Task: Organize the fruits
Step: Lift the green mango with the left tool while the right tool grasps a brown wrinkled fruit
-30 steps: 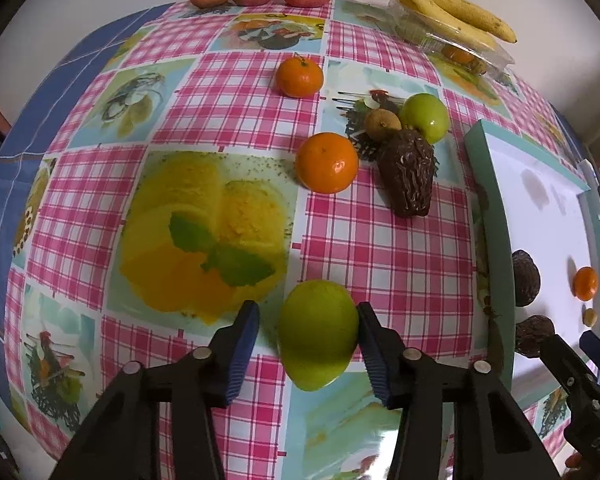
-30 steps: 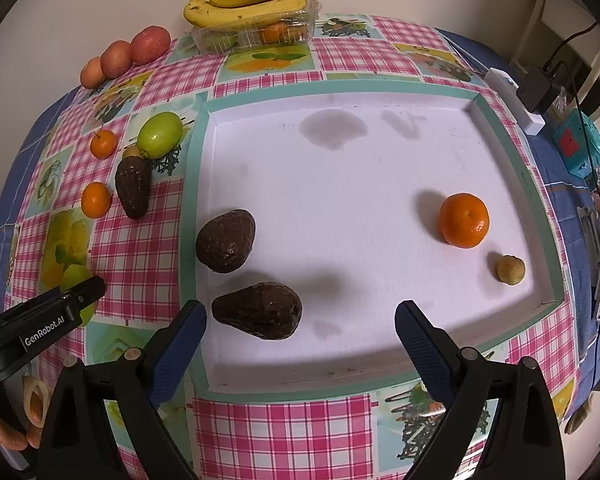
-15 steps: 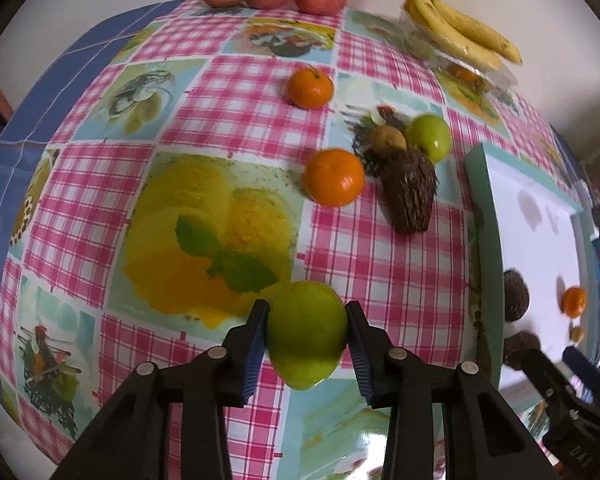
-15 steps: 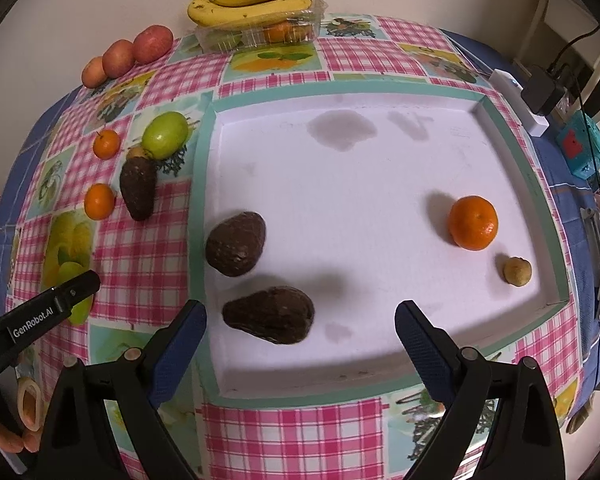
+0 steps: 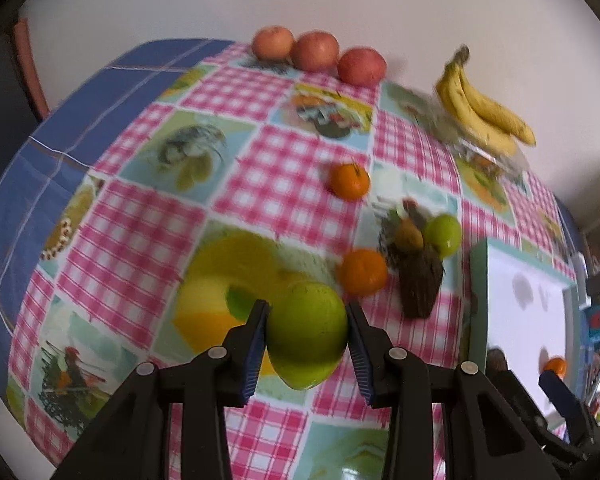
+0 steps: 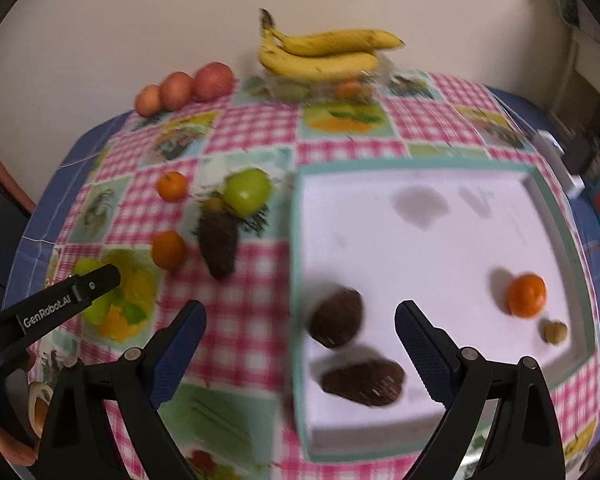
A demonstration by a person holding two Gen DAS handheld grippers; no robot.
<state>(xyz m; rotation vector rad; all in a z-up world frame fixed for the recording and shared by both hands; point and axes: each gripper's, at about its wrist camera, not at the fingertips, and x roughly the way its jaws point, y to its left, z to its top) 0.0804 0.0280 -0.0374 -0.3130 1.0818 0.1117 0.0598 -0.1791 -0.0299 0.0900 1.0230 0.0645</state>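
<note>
L gripper (image 5: 307, 334) clamps green mango (image 5: 306, 334), likely bound for white tray (image 6: 420, 264); R gripper (image 6: 300, 336) gapes empty above tray's near-left edge w/ 2 avocados.

Fruit spread over a table (image 6: 260, 312), a tray (image 6: 296, 264) at its right.
Two avocados (image 6: 336, 318) and a mandarin (image 6: 526, 295) lie in the tray; apples (image 6: 214, 80) and bananas (image 6: 324, 54) sit behind, along the wall.

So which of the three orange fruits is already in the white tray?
The orange fruit near the white tray's right edge, beside a small brownish fruit. The other two sit on the checked tablecloth.
</note>
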